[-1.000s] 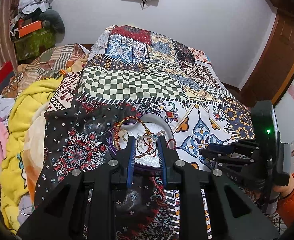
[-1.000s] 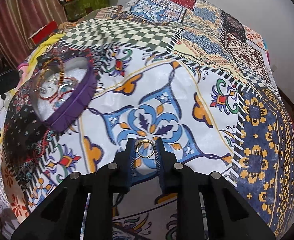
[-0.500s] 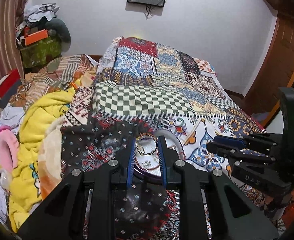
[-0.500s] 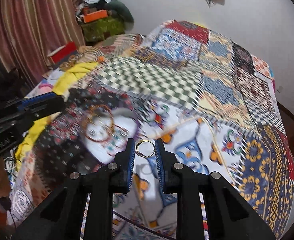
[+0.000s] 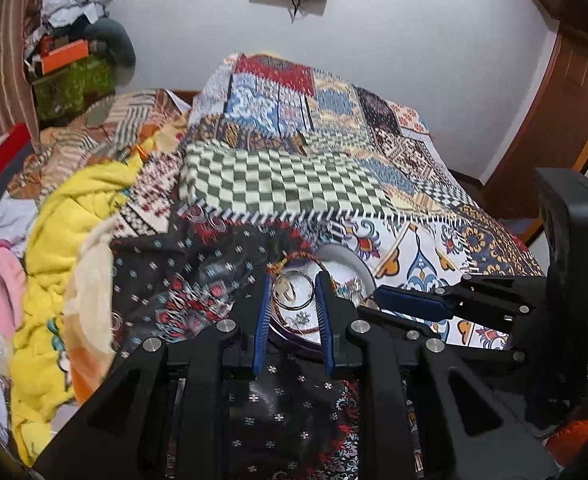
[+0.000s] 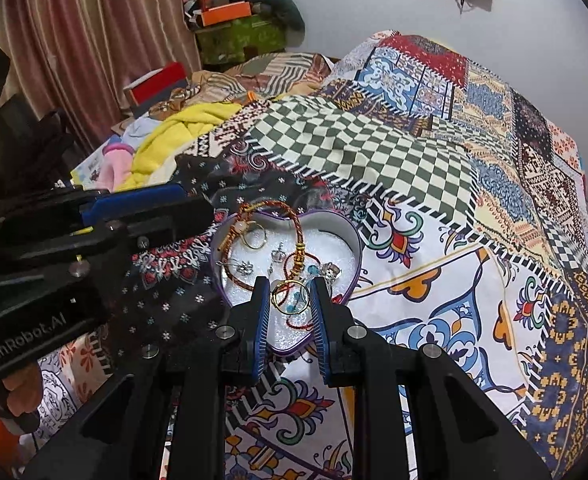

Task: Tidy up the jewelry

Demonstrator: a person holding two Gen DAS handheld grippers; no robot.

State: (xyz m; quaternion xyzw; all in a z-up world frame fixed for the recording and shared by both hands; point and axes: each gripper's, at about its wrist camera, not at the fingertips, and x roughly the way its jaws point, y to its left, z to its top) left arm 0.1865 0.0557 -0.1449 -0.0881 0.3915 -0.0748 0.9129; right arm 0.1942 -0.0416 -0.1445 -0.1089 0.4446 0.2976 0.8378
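Nearest to us, the right gripper has its jaws drawn close on a gold ring, pinched upright between the blue pads just above the near point of the heart-shaped box. Our left gripper likewise has its jaws closed on a silver ring, held over the same box from the other side. In the right view the left gripper reaches in from the left, its fingertips just beside the box rim. Inside the box, on white lining, lie a red and gold cord bracelet, another ring and several small silver pieces. The box rests on the patchwork bedspread; beyond it lies a yellow blanket, then a curtain.
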